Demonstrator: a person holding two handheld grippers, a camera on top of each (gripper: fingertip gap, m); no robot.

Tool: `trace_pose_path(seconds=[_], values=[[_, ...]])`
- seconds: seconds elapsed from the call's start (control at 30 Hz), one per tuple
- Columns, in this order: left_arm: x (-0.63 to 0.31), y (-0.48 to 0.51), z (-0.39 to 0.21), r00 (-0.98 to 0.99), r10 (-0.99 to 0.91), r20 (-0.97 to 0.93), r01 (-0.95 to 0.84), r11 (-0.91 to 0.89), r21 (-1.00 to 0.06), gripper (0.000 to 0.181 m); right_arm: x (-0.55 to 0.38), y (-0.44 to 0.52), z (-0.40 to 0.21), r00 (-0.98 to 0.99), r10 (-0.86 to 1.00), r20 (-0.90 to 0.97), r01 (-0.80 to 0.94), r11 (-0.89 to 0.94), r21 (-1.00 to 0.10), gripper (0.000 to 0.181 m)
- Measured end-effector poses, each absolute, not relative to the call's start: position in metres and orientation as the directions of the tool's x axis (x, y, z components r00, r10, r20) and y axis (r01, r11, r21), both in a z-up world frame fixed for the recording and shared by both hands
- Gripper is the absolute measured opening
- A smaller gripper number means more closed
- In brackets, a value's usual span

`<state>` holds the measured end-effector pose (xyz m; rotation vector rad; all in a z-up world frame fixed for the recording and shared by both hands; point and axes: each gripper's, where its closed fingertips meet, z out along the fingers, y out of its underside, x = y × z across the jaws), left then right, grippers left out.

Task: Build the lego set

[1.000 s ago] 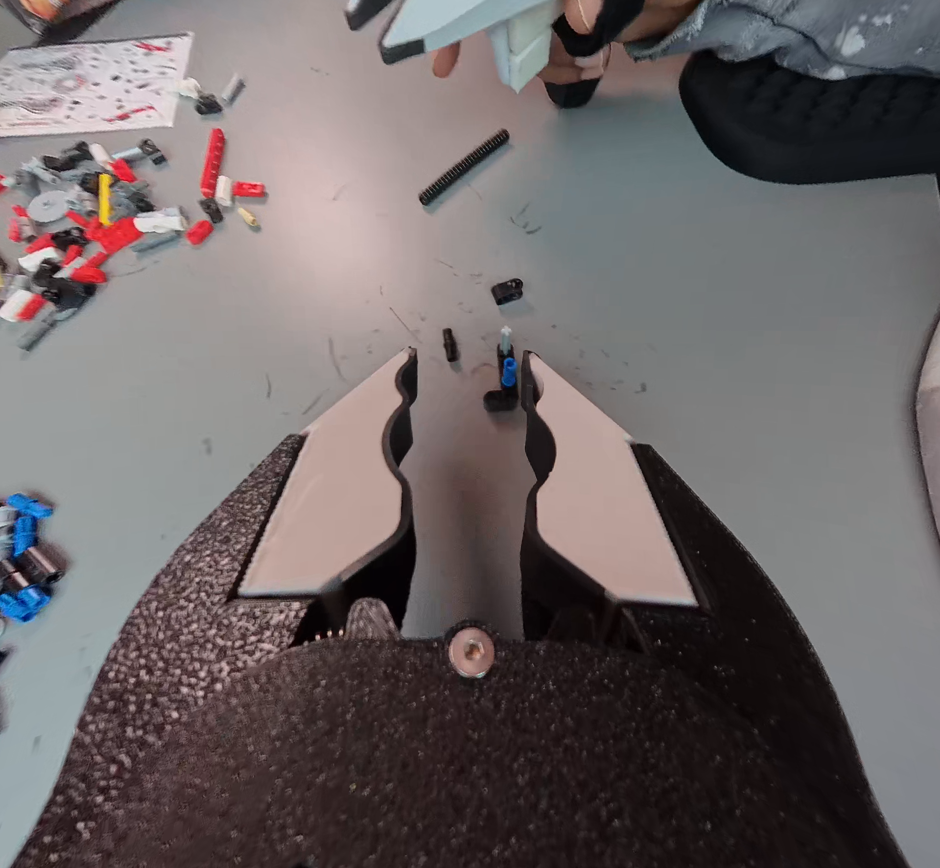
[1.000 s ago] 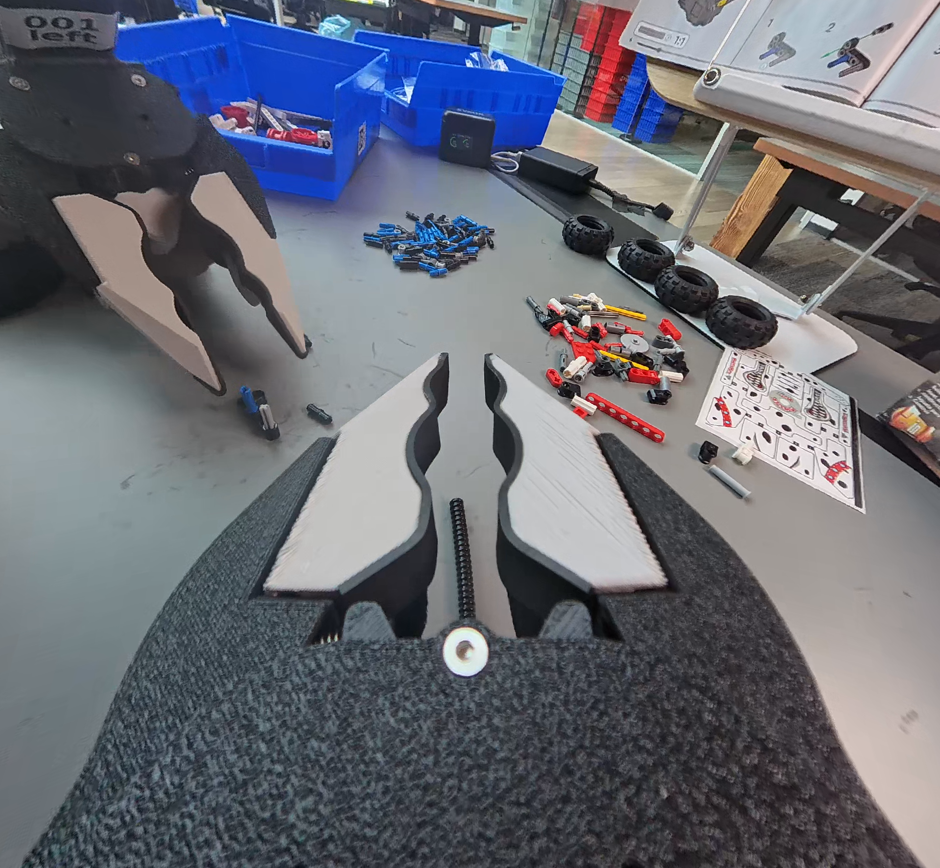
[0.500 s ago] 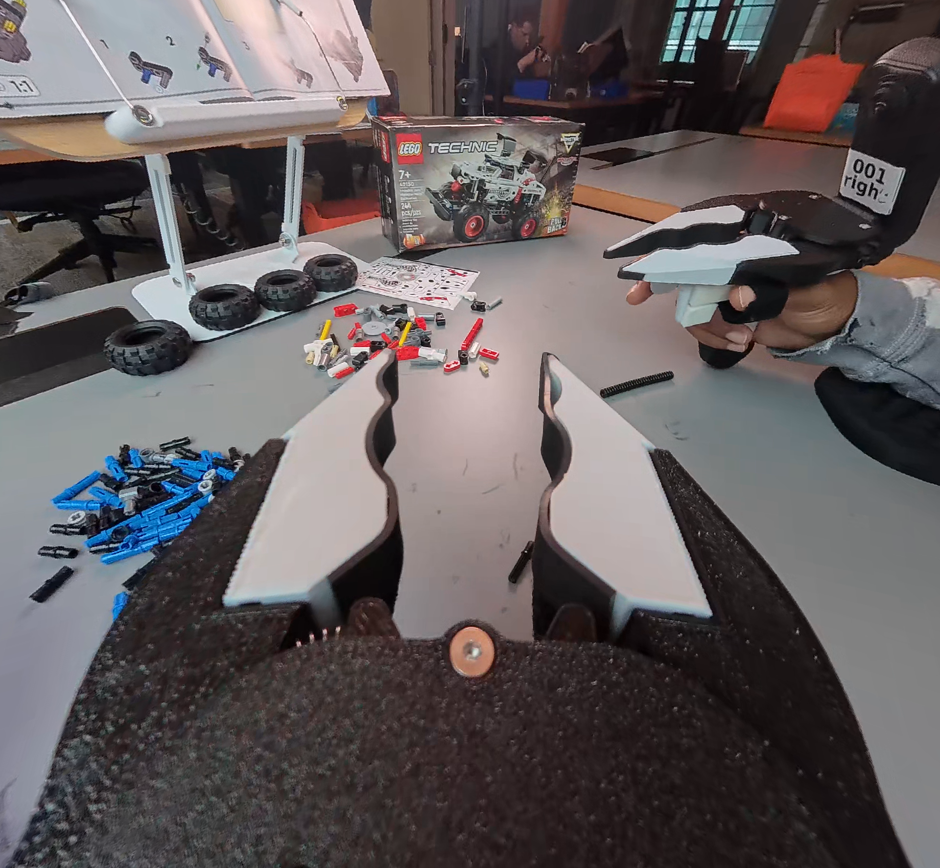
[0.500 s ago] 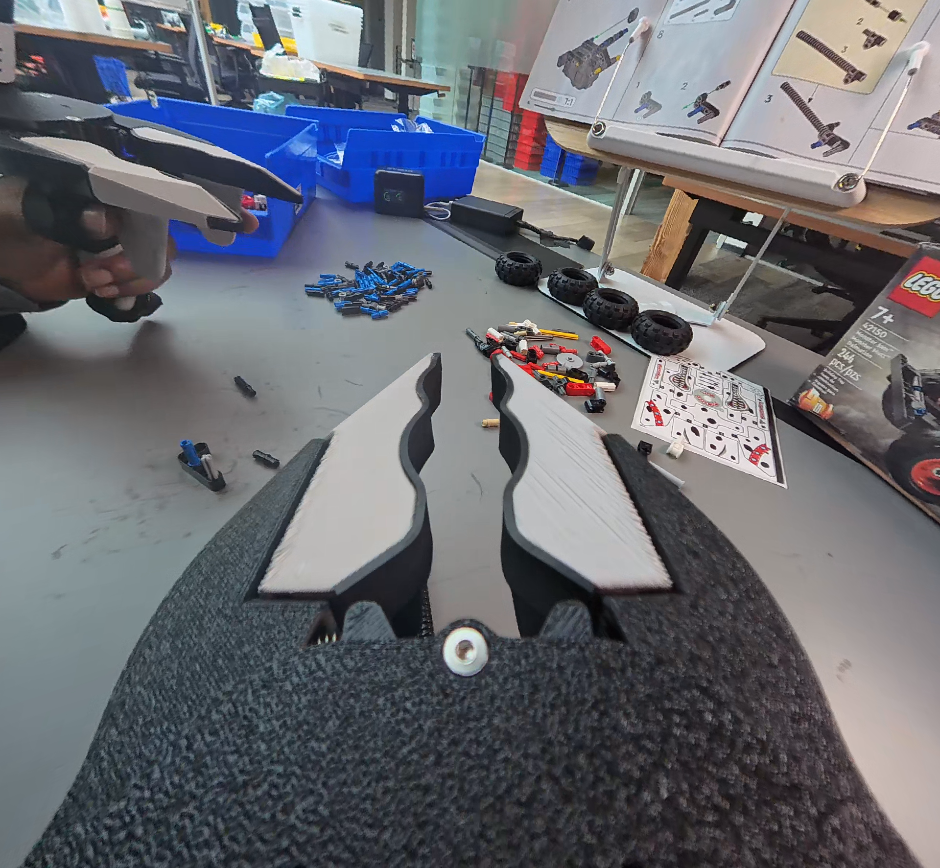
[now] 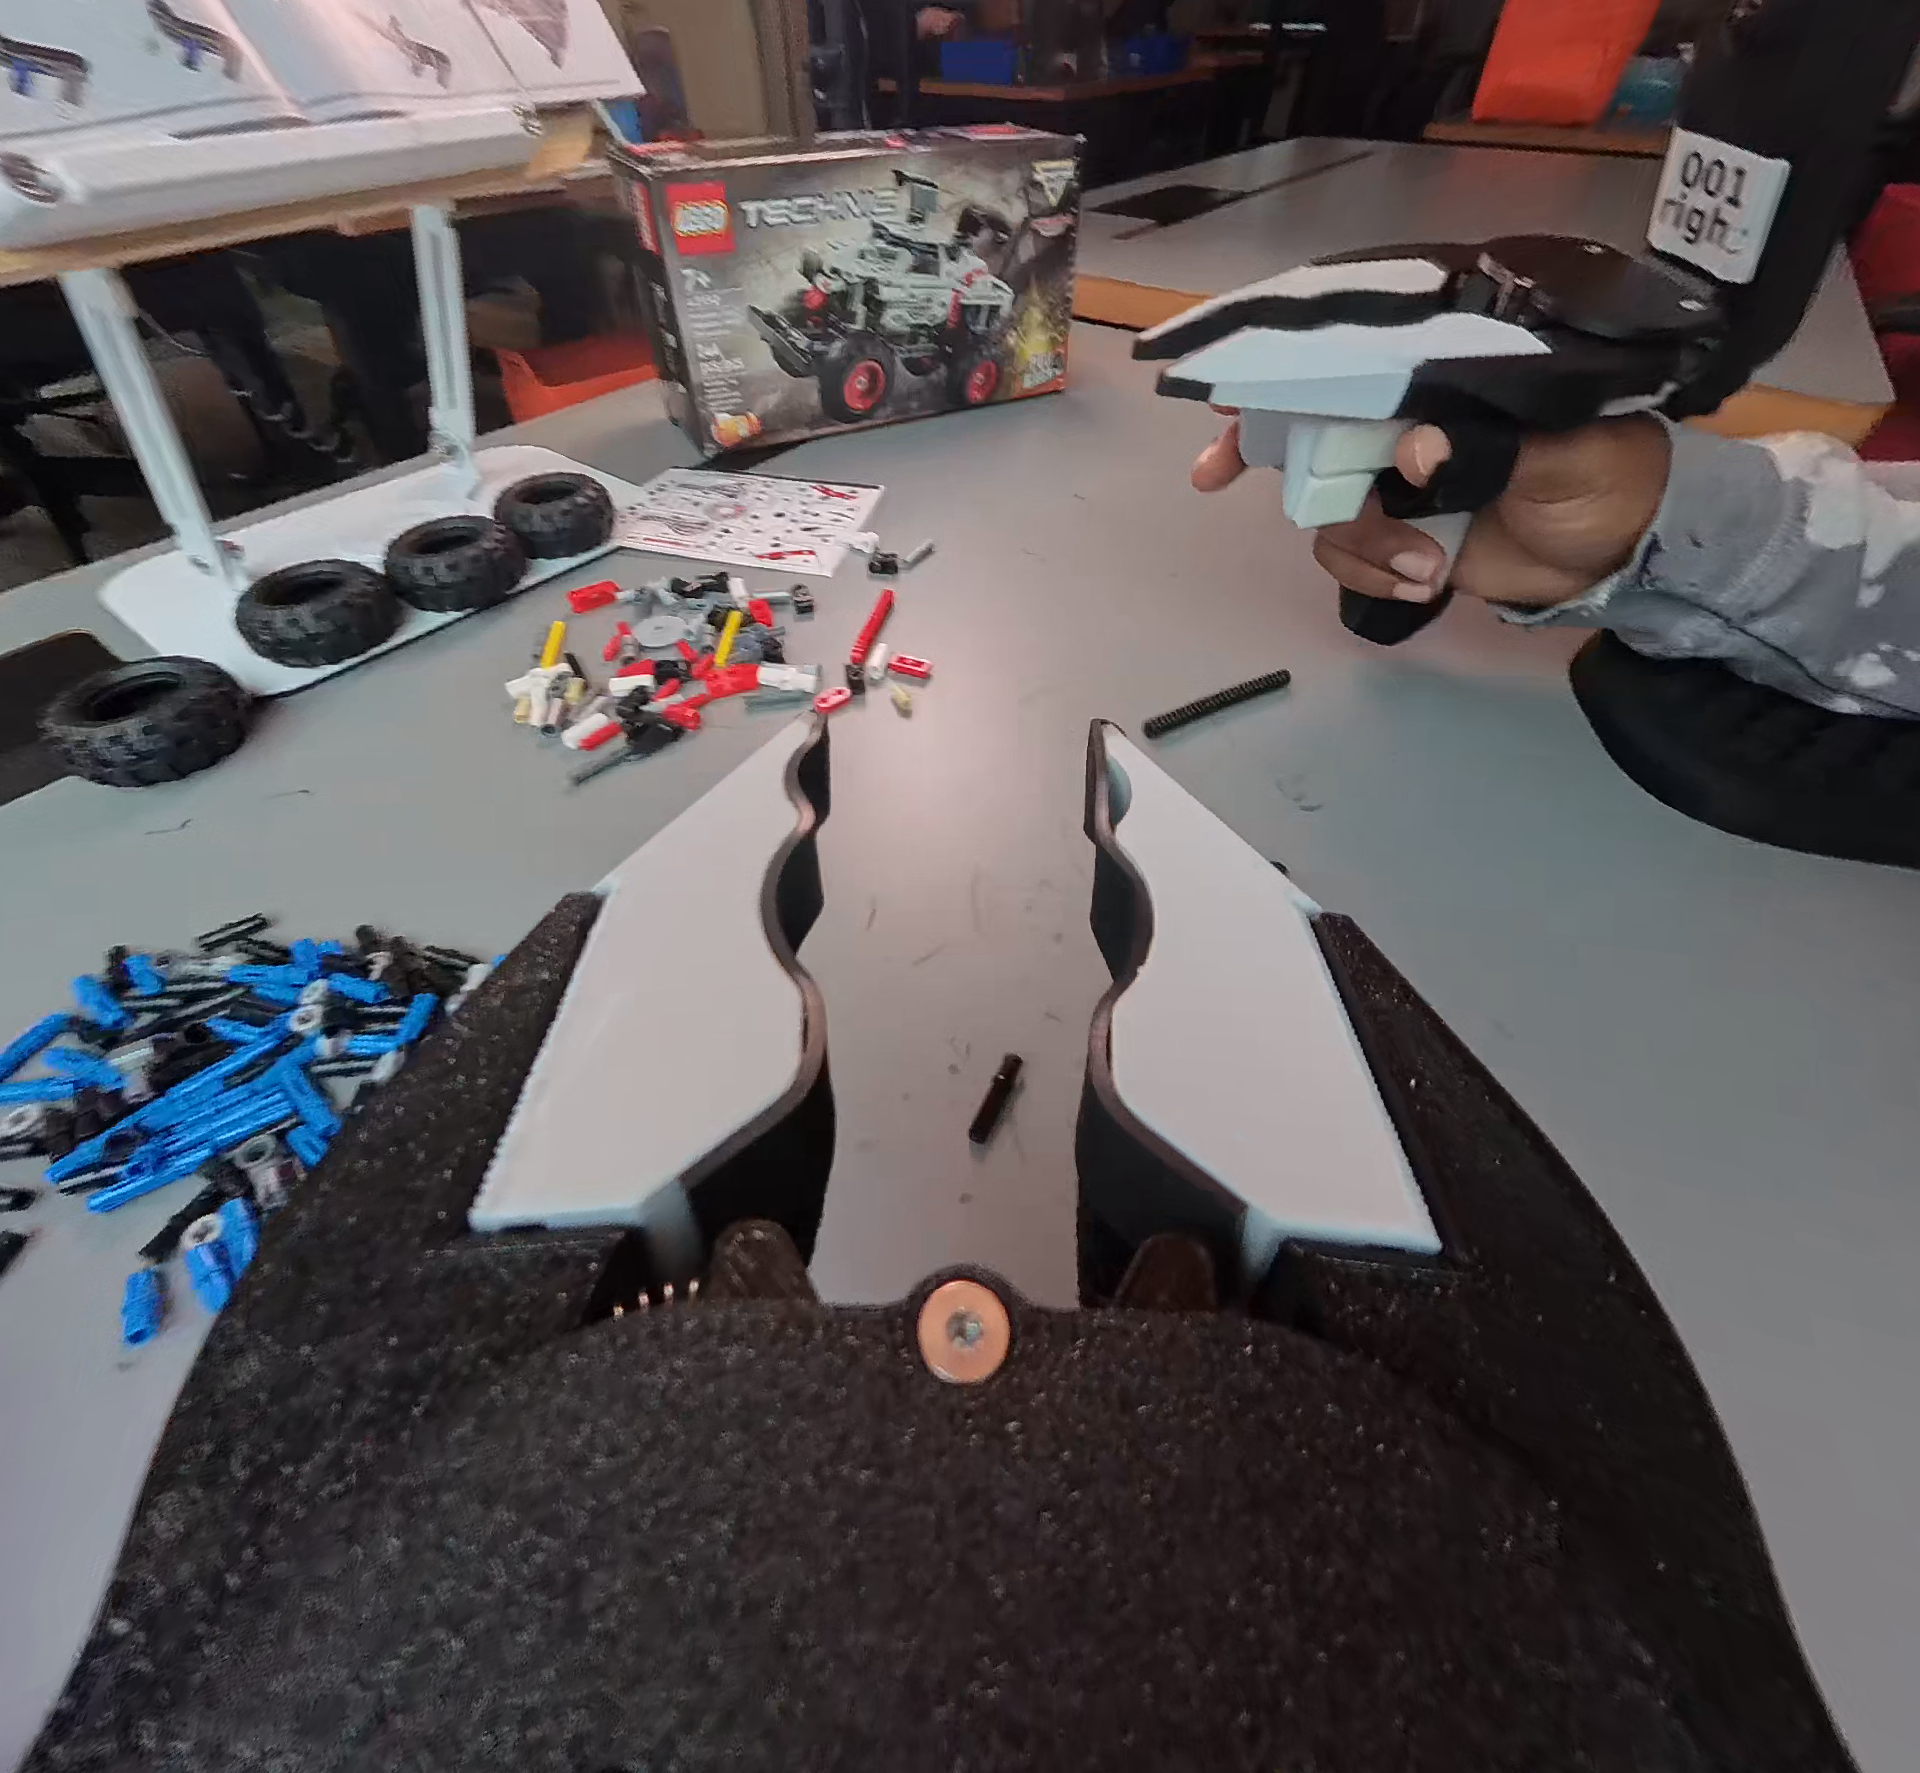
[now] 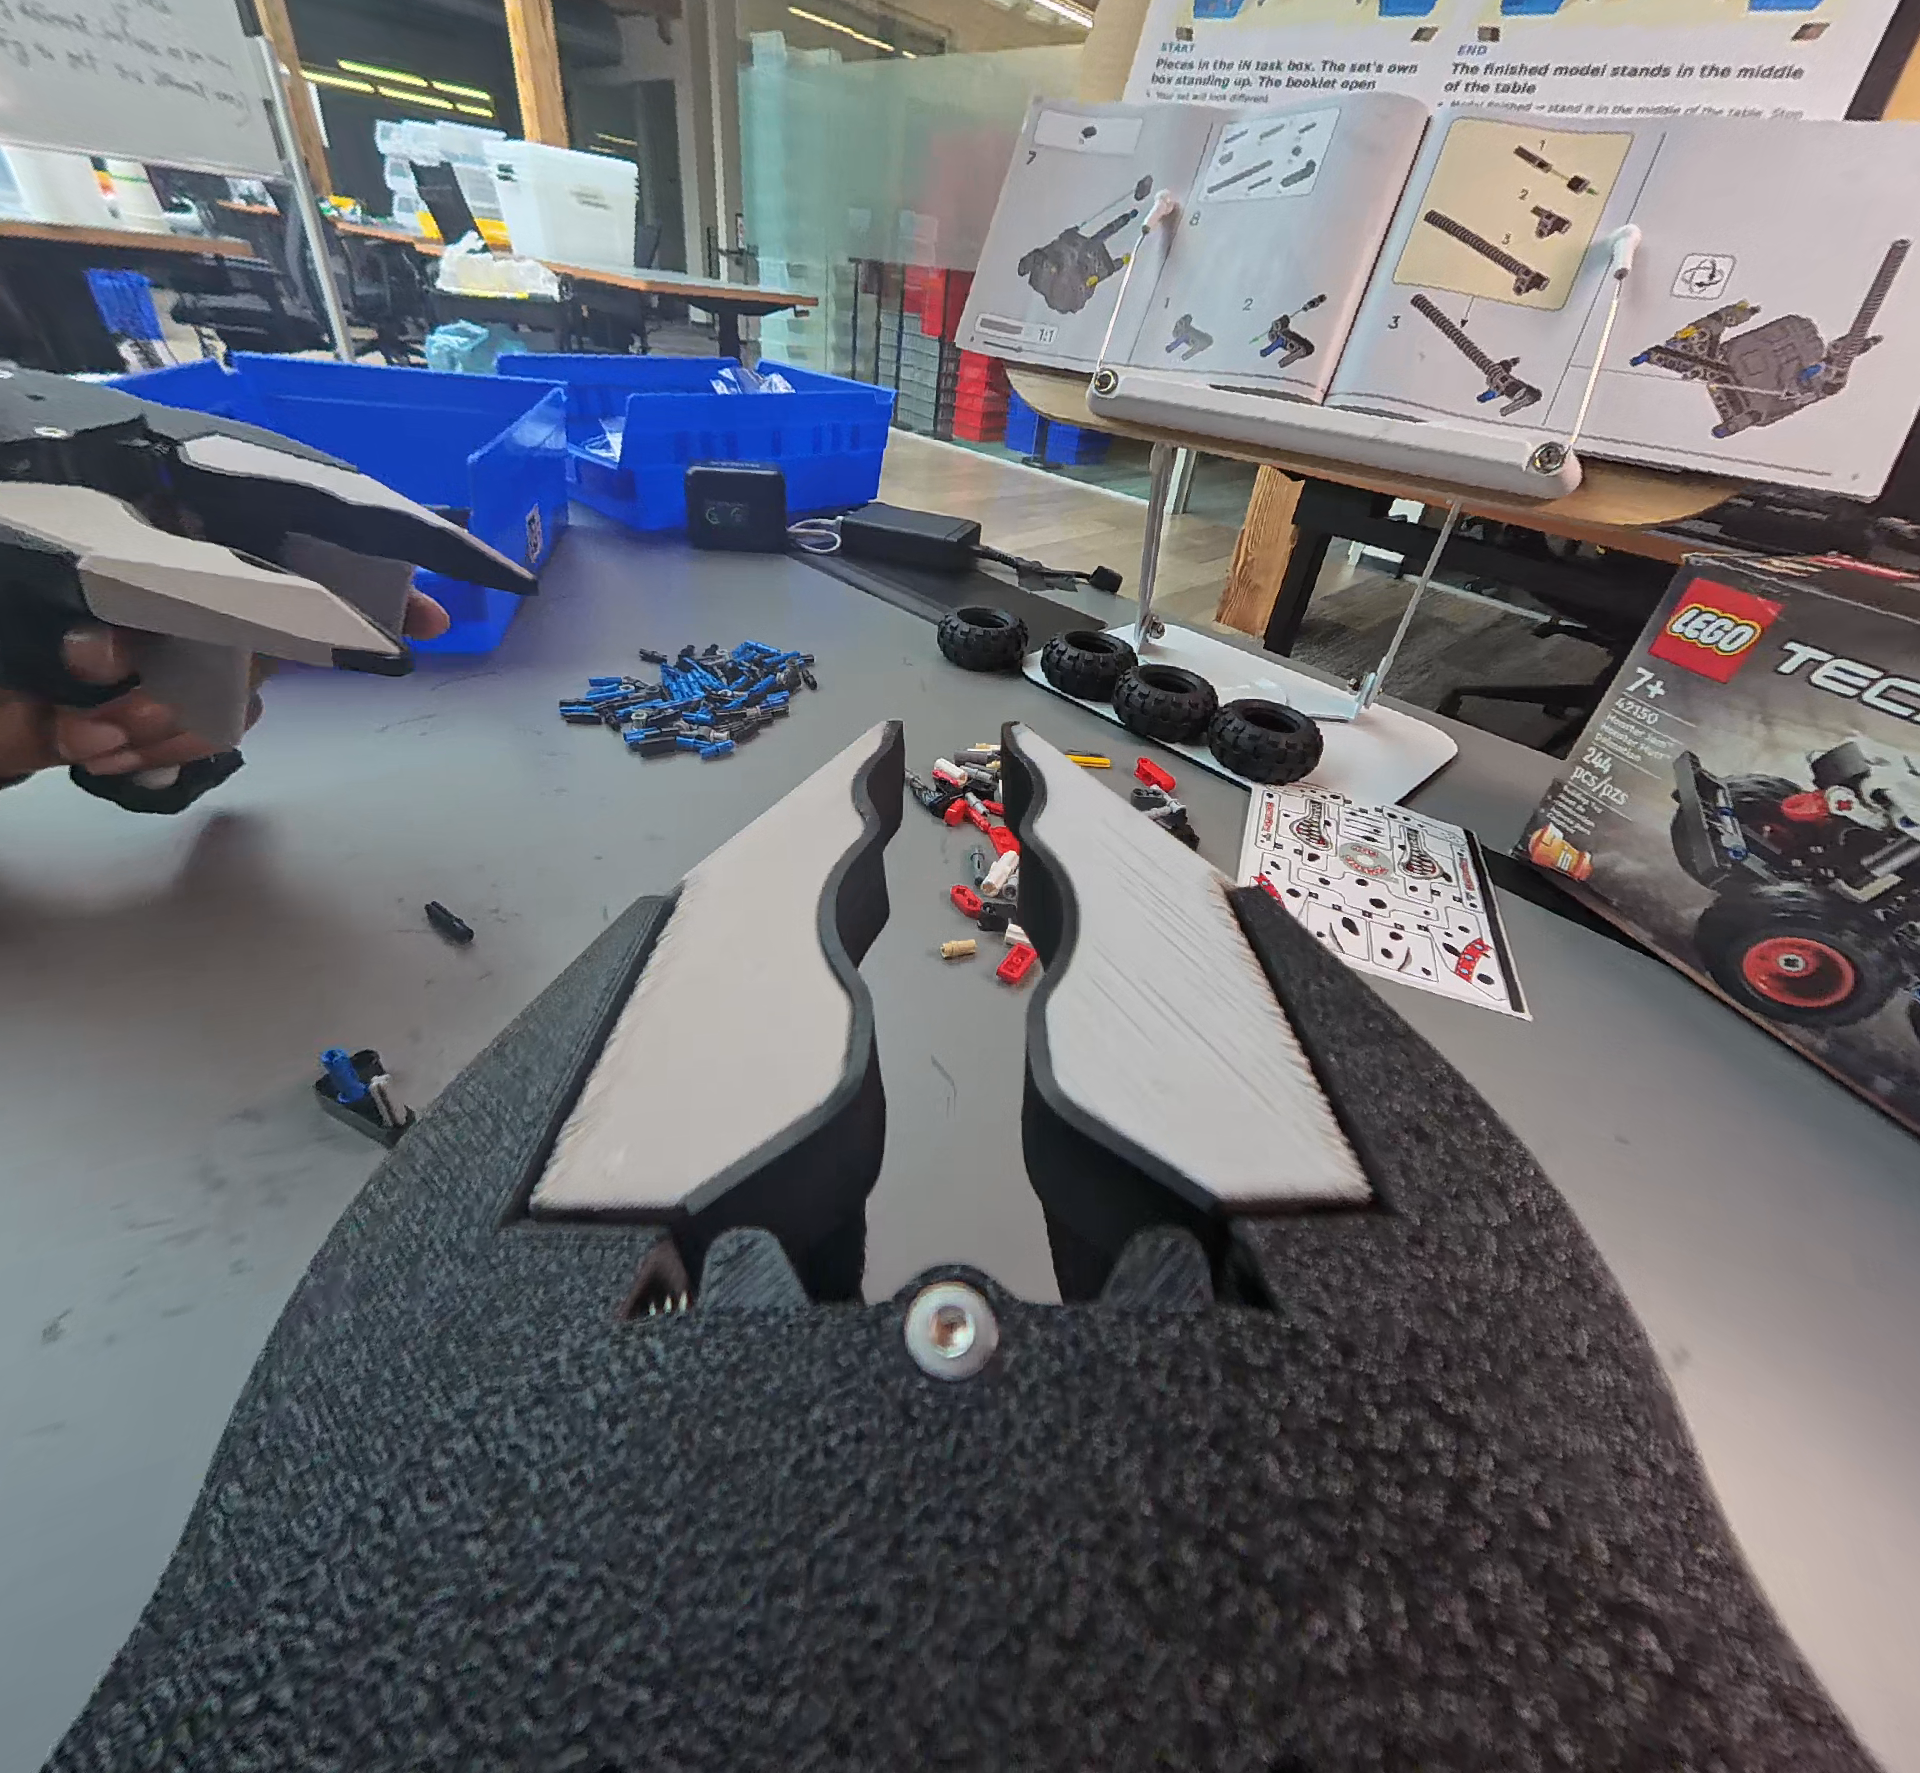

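The left claw (image 5: 956, 747) is held level above the grey table (image 5: 1455, 1048), its 2 fingers spread wide with nothing between them. In the left wrist view a short black pin (image 5: 995, 1098) lies on the table below the gap, not touched. Further out a long black ridged rod (image 5: 1216, 703) lies alone, near the right claw (image 5: 1148, 367), which a hand (image 5: 1496, 528) carries in the air. To the left sit a heap of blue and black pins (image 5: 197, 1069), a scatter of red, white and yellow pieces (image 5: 707, 663), a sticker sheet (image 5: 753, 518), the tyres (image 5: 312, 611) and the set's box (image 5: 862, 289).

From the right wrist view the right claw's fingers stand a little apart and hold nothing — the mixed pieces show through the gap. A small black bracket with a blue pin (image 6: 358, 1089) stuck in it lies at lower left, well apart from the loose pin. The open booklet (image 6: 1455, 289) stands on its stand beyond the tyres.

Both claws look raised toward the booklet, so the step in hand is probably checking the page. To do it well, match rod, bracket and pin to the drawing first. Then pin the bracket down with 1 claw and bring the small part in square with the other — a tilted pin would likely skid away on this smooth top.
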<state>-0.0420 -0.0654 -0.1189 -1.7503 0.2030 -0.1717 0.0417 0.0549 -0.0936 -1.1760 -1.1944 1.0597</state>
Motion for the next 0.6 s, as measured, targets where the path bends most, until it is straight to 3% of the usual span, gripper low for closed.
trace_pose_path(seconds=[0.17, 0.33, 0.37, 0.4, 0.6], values=[[0.014, -0.086, -0.169, 0.837, -0.536, 0.108, -0.171, -0.444, -0.88, 0.044, 0.04, 0.009, -0.125, -0.193, 0.957, 0.217, 0.165, 0.25, -0.954, 0.015], [0.034, -0.094, -0.217, 0.795, -0.606, 0.021, -0.389, -0.537, -0.749, 0.031, 0.04, -0.021, -0.144, -0.332, 0.91, 0.25, 0.204, 0.328, -0.922, 0.015], [0.033, -0.093, -0.222, 0.796, -0.605, -0.011, -0.421, -0.541, -0.728, 0.029, 0.041, -0.023, -0.147, -0.349, 0.903, 0.25, 0.213, 0.336, -0.917, 0.015], [0.034, -0.091, -0.221, 0.792, -0.609, -0.038, -0.44, -0.526, -0.728, 0.015, 0.042, -0.027, -0.152, -0.372, 0.896, 0.244, 0.228, 0.343, -0.911, 0.015], [0.027, -0.081, -0.2, 0.728, -0.593, -0.343, -0.596, -0.302, -0.744, 0.016, 0.055, -0.061, -0.175, -0.538, 0.831, 0.139, 0.311, 0.349, -0.884, 0.021]])
